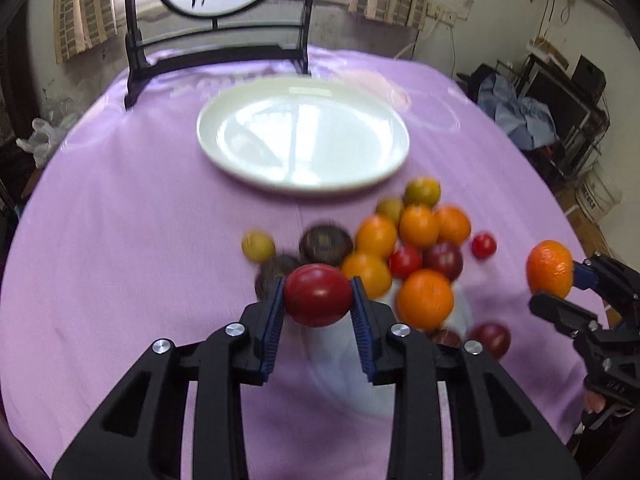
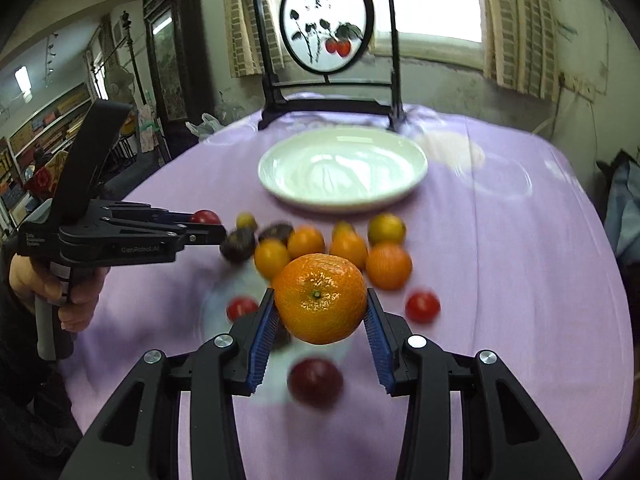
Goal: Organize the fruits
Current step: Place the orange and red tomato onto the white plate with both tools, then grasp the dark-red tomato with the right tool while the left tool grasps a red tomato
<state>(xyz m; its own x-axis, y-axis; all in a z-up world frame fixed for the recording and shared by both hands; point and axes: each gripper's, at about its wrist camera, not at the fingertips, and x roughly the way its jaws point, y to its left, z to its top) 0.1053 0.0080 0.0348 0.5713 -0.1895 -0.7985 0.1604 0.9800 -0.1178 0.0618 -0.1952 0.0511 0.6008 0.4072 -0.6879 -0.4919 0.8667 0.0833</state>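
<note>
My left gripper [image 1: 318,296] is shut on a dark red plum [image 1: 318,294], held above the purple cloth; the same gripper [image 2: 208,226] shows side-on in the right wrist view with the plum [image 2: 206,216] peeking over its fingers. My right gripper [image 2: 320,302] is shut on a mandarin [image 2: 320,298] lifted off the table, and appears at the right edge of the left wrist view [image 1: 560,284] with that mandarin [image 1: 549,268]. A loose pile of oranges [image 1: 418,226], small red fruits [image 1: 484,245], yellow-green ones [image 1: 258,246] and dark brown ones [image 1: 326,245] lies on the cloth. The white plate [image 1: 240,168] behind it holds nothing.
A black-framed round screen painted with red fruit [image 2: 326,20] stands at the table's far edge behind the plate. A person's hand [image 2: 48,284] grips the left tool's handle. The cloth [image 1: 120,240] drops away at the table's rounded edges; room clutter lies beyond.
</note>
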